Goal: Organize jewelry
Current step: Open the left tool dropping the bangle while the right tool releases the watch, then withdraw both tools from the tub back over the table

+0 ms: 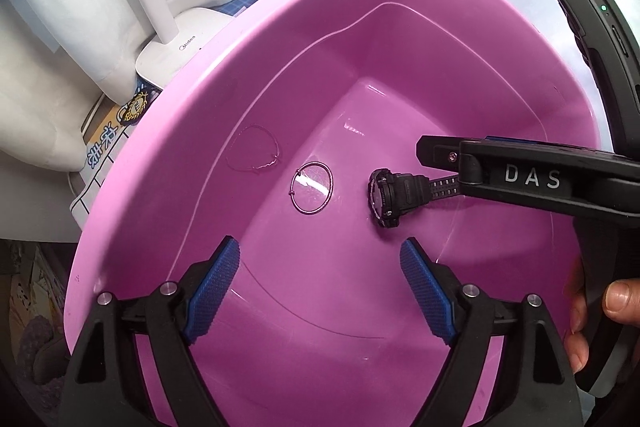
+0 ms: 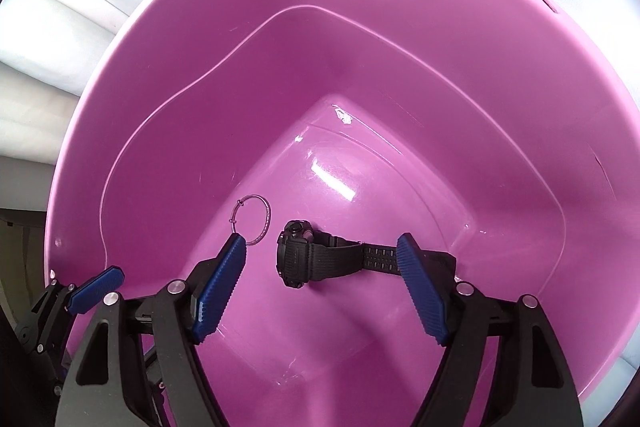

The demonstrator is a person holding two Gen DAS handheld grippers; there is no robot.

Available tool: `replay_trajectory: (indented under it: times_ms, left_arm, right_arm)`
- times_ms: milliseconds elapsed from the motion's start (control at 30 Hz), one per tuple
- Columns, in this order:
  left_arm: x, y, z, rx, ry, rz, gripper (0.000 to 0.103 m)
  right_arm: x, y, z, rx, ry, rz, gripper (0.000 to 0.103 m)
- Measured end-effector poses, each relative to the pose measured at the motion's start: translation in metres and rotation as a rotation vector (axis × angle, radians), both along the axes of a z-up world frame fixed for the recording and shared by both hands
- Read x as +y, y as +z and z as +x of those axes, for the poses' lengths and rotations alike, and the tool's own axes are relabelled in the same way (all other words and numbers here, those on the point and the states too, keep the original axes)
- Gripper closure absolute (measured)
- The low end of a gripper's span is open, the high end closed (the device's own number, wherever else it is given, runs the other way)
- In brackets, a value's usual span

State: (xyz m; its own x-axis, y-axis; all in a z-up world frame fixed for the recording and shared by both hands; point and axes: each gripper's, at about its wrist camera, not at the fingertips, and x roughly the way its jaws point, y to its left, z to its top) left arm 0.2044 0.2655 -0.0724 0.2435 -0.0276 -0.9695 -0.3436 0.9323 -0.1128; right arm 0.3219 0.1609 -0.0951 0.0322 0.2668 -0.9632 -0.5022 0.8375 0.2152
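The letters "DAS" are printed in pale capitals on the black body of the right gripper point(image 1: 440, 183), seen in the left wrist view. The brand "Midea" is read in grey on the white lamp base point(image 1: 180, 43). Blue Chinese characters are printed on a carton point(image 1: 102, 151) beside the pink tub point(image 1: 168, 131); they cannot be read with certainty. No text is legible in the right wrist view.
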Motion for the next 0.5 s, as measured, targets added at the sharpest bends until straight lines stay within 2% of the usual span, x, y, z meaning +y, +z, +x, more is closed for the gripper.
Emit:
replay_trajectory:
  times_ms: [67, 267, 333, 500]
  left_arm:
    - [-0.001, 0.007, -0.005, -0.018, 0.0, 0.031, 0.014]
    - [0.002, 0.027, -0.02, -0.082, 0.015, 0.08, 0.013]
    - [0.005, 0.034, -0.028, -0.109, 0.029, 0.104, 0.011]
    - [0.009, 0.046, -0.047, -0.148, 0.049, 0.133, 0.01]
  right_arm:
    - [0.0, 0.001, -0.002, -0.006, 0.003, -0.005, 0.027]
    - [-0.004, 0.011, -0.013, -0.041, 0.029, 0.011, 0.027]
    - [-0.007, 0.017, -0.017, -0.053, 0.027, 0.039, 0.022]
    - [-0.015, 0.035, -0.032, -0.105, 0.016, 0.088, 0.021]
